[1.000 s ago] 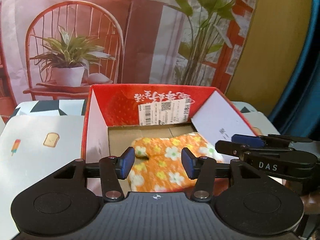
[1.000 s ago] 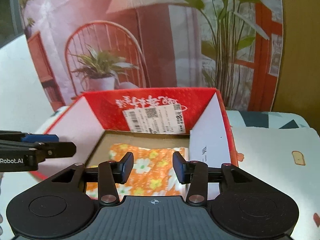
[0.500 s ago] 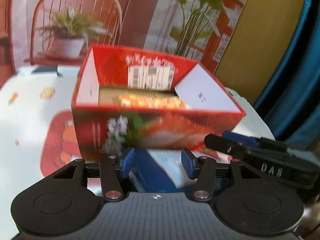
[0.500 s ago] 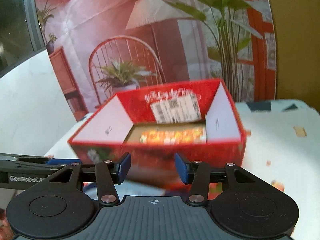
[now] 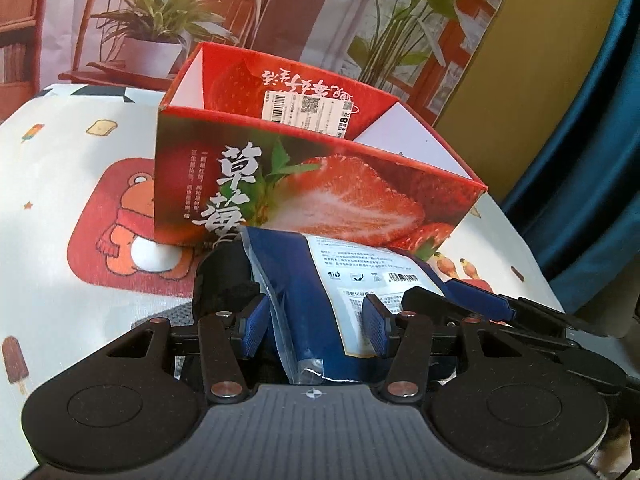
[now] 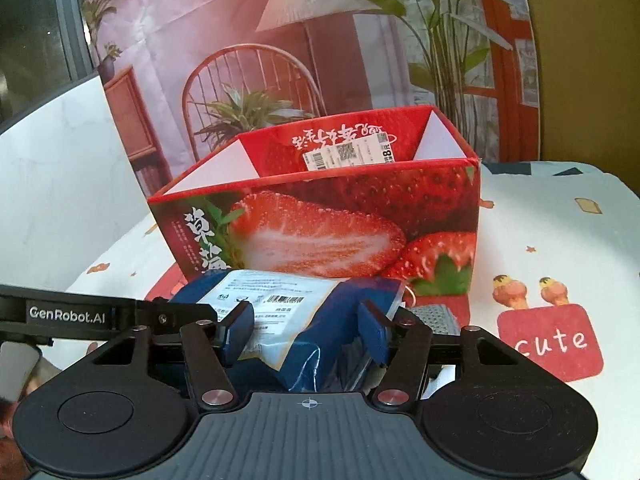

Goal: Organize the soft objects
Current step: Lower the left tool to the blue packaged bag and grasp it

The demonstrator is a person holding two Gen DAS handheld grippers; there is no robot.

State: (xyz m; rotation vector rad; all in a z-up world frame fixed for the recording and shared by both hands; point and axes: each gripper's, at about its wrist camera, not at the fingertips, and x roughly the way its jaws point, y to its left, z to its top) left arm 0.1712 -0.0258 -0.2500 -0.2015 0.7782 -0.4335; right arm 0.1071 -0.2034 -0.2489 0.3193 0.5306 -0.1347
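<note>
Cartoon-printed white cloth (image 5: pixel 60 208) covers the table, with bears, ice lollies and toast on it. Nearest, the left gripper (image 5: pixel 316 330) stands about half open, its blue pads either side of a blue plastic packet (image 5: pixel 304 292) with a white printed label; whether the pads press on it I cannot tell. The right gripper (image 6: pixel 306 330) is over the same blue plastic packet (image 6: pixel 316 336) from the right, its jaws opening, the packet between them. Just left of the packet lies a black fabric item (image 5: pixel 224 280), and on the right a grey mesh piece (image 6: pixel 434 318) shows beside it. Touching the packet's far edge is the red strawberry box (image 5: pixel 320 192), open-topped, a barcode sticker (image 5: pixel 310 114) on its inner far wall. Farthest back hangs a printed backdrop (image 6: pixel 248 40) showing a chair, lamp and plants.
</note>
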